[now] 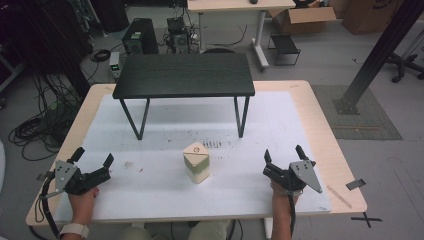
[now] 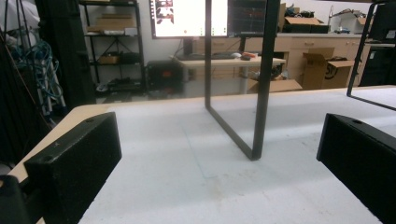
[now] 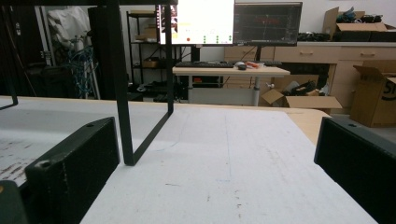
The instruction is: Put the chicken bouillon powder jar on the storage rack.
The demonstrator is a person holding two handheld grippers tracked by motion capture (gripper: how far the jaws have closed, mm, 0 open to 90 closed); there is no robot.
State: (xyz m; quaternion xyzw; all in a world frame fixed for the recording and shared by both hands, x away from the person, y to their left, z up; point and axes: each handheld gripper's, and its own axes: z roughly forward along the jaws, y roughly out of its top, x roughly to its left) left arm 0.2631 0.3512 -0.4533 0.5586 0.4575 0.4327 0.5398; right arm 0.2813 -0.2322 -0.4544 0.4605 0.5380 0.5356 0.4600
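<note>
The counter (image 1: 320,130) has a pale wood top with rounded corners, covered across most of its area by a matte white sheet marked with faint scuffs and specks.

A light wooden block (image 1: 196,161) stands near the middle of the sheet, between the two tools and well apart from each. It is a short prism with rounded corners and a roughly triangular top face bearing a small circular mark. Its long axis is vertical; one corner of the triangle points toward the person's edge of the counter.

Behind the block stands a small black stand (image 1: 184,75): a flat rectangular top with a fine wood-grain texture on thin, square-section metal loop legs. One leg loop appears in the left gripper view (image 2: 258,93) and another in the right gripper view (image 3: 122,93).

The left tool (image 1: 93,158) rests at the near left of the sheet, jaws spread wide with nothing between them. The right tool (image 1: 283,154) rests at the near right, jaws likewise spread wide and empty. The jaws are blocky, matte black and slightly grainy.
</note>
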